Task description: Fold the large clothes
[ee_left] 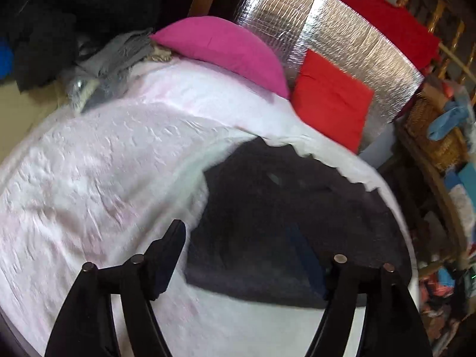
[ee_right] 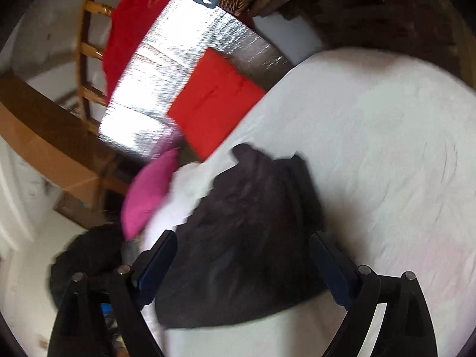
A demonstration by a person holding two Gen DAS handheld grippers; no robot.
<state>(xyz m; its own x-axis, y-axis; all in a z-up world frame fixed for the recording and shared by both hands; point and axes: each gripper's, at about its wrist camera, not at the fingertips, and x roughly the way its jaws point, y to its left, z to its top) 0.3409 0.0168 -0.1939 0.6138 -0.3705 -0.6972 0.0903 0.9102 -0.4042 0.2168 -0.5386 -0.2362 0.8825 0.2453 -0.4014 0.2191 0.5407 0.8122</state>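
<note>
A dark, nearly black garment (ee_left: pixel 285 223) lies folded into a compact block on the white bedspread (ee_left: pixel 104 163). In the left wrist view my left gripper (ee_left: pixel 238 238) hovers over its near edge, open and empty. In the right wrist view the same garment (ee_right: pixel 247 247) lies rumpled on the bedspread (ee_right: pixel 386 148). My right gripper (ee_right: pixel 244 247) is above it, jaws wide apart on either side, holding nothing. Both views are motion-blurred.
A pink pillow (ee_left: pixel 226 47) and a red cushion (ee_left: pixel 330 104) lean on a silver foil panel (ee_left: pixel 342 38) at the bed's head. Grey clothes (ee_left: pixel 113 62) are heaped at the far left. A wicker basket (ee_left: pixel 431 131) and clutter stand right of the bed.
</note>
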